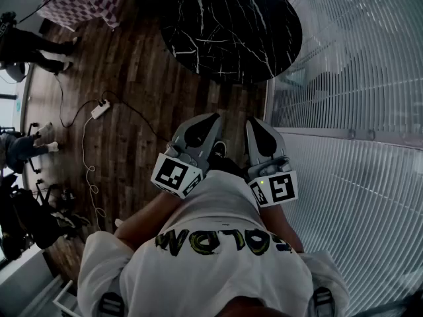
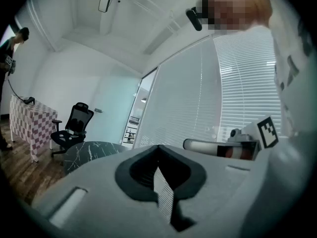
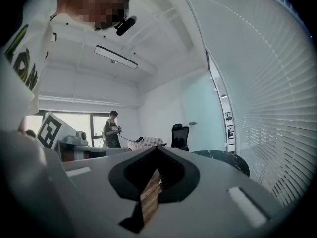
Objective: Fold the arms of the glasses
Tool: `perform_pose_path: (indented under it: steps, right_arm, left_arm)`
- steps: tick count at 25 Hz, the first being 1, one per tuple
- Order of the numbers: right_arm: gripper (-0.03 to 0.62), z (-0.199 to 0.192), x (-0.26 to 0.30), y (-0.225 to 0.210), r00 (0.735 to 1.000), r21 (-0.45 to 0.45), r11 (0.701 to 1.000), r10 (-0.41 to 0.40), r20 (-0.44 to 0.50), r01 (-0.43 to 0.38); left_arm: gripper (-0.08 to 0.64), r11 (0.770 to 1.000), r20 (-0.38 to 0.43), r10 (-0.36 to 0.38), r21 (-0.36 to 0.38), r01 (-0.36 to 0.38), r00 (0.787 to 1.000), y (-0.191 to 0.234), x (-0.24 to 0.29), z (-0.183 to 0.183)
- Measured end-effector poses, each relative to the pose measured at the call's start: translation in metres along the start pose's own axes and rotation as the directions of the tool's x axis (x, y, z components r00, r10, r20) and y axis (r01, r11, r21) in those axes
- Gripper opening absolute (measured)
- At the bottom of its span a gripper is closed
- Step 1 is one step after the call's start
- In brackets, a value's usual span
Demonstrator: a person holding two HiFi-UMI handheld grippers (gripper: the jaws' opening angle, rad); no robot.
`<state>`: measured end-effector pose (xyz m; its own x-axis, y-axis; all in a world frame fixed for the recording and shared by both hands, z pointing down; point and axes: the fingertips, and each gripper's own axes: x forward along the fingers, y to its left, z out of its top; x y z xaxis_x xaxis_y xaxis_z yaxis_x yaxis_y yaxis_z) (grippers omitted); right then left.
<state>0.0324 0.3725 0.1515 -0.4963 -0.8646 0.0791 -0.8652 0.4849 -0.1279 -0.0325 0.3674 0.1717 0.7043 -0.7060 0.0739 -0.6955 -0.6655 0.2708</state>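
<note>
1. In front of the person's chest, the left gripper (image 1: 207,120) and the right gripper (image 1: 258,121) sit side by side. In the head view both point level toward 12 o'clock.
2. In the left gripper view, the left gripper (image 2: 158,148) has its two jaws pressed together. Nothing is between them.
3. In the right gripper view, the right gripper (image 3: 157,149) looks the same. Its jaws are closed tight and hold nothing.
4. Each gripper has a marker cube at its back end, close to the person's white shirt (image 1: 218,236). One cube (image 1: 177,175) is on the left gripper and the other cube (image 1: 274,189) is on the right gripper.
5. A round black table (image 1: 231,25) with white lines stands at 12 o'clock, well apart from the gripper tips.
6. No view shows the glasses, so I cannot tell where they are.
7. White blinds (image 1: 357,78) cover the wall at 3 o'clock.
8. A white power strip (image 1: 100,109) with its cord lies on the wood floor (image 1: 139,131) at 10 o'clock.
9. A table with a checked cloth (image 1: 86,2) stands at 11 o'clock. In the left gripper view a black office chair (image 2: 74,125) stands just beside it.
10. In the right gripper view another person (image 3: 112,130) stands far off by a window.
</note>
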Motion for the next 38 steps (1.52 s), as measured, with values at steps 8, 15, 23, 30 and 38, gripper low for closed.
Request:
perform_pose_path:
  steps: [8, 15, 23, 30, 38]
  right_arm:
    - [0.002, -0.006, -0.010, -0.032, 1.000, 0.002, 1.000, -0.002, -0.008, 0.002]
    - [0.002, -0.012, -0.011, -0.048, 1.000, 0.017, 1.000, 0.016, -0.025, -0.016]
    - [0.002, -0.022, 0.028, -0.065, 0.997, 0.022, 0.999, 0.046, -0.058, -0.045]
    - [0.002, -0.025, 0.092, -0.089, 0.994, 0.003, 0.999, 0.044, -0.098, -0.044]
    - [0.002, -0.017, 0.192, -0.114, 0.990, -0.029, 0.999, 0.014, -0.137, -0.018]
  left_arm:
    - [0.002, 1.000, -0.018, 0.007, 0.009, -0.007, 1.000, -0.016, 0.026, -0.010]
    - [0.002, 1.000, -0.040, 0.012, 0.008, -0.012, 0.999, -0.025, 0.041, -0.018]
    - [0.002, 0.999, -0.049, 0.052, -0.012, -0.053, 0.997, 0.011, 0.062, -0.022]
    - [0.002, 0.997, -0.036, 0.065, -0.032, -0.066, 0.997, 0.072, 0.101, -0.011]
    - [0.002, 0.997, -0.041, 0.022, -0.069, -0.025, 0.999, 0.159, 0.158, 0.014]
